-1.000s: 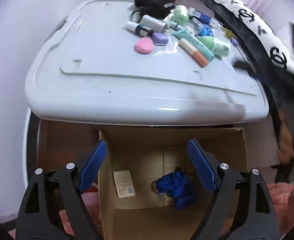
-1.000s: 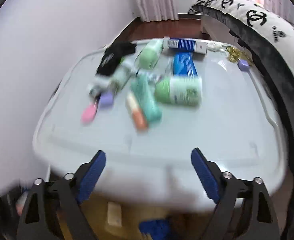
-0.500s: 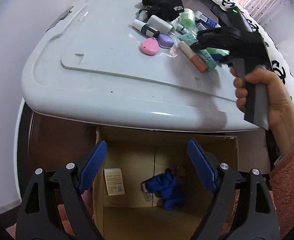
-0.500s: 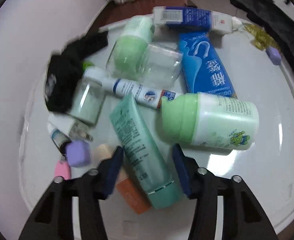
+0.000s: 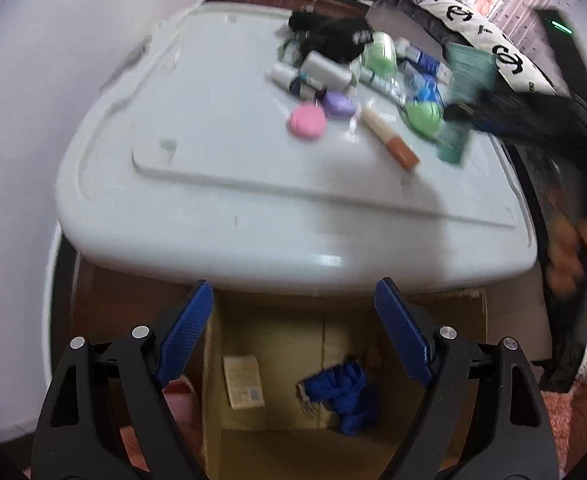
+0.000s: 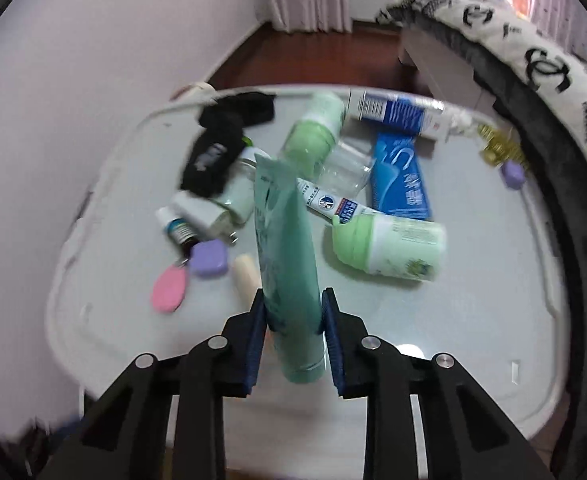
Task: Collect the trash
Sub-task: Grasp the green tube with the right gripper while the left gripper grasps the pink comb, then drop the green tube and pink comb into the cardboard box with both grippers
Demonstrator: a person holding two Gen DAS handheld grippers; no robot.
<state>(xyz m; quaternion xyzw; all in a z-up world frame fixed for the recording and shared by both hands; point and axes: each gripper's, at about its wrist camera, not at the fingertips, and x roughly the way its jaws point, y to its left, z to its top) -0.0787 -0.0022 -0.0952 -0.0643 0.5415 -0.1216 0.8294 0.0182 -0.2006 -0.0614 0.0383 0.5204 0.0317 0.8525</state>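
Observation:
My right gripper (image 6: 293, 294) holds a teal squeeze tube (image 6: 285, 248) near its cap end. Its jaws are closing, the blue pads press on both sides of the tube, and the tube is raised off the white bin lid (image 6: 473, 300). In the left wrist view the tube (image 5: 467, 76) and right gripper (image 5: 493, 108) are a blur at the lid's right side. My left gripper (image 5: 293, 284) hangs open over a cardboard box (image 5: 469, 320) holding a crumpled blue item (image 5: 341, 388) and a paper label (image 5: 243, 376).
Left on the lid are a green-capped bottle (image 6: 389, 246), a blue toothpaste tube (image 6: 401, 184), black cloth (image 6: 221, 140), pink (image 6: 169, 290) and purple (image 6: 209, 258) cases and small bottles. A patterned pillow (image 6: 533, 72) borders the right; a wall stands left.
The right gripper went down onto the teal tube, shut on it and lifted it off the lid. The left gripper stayed open above the box.

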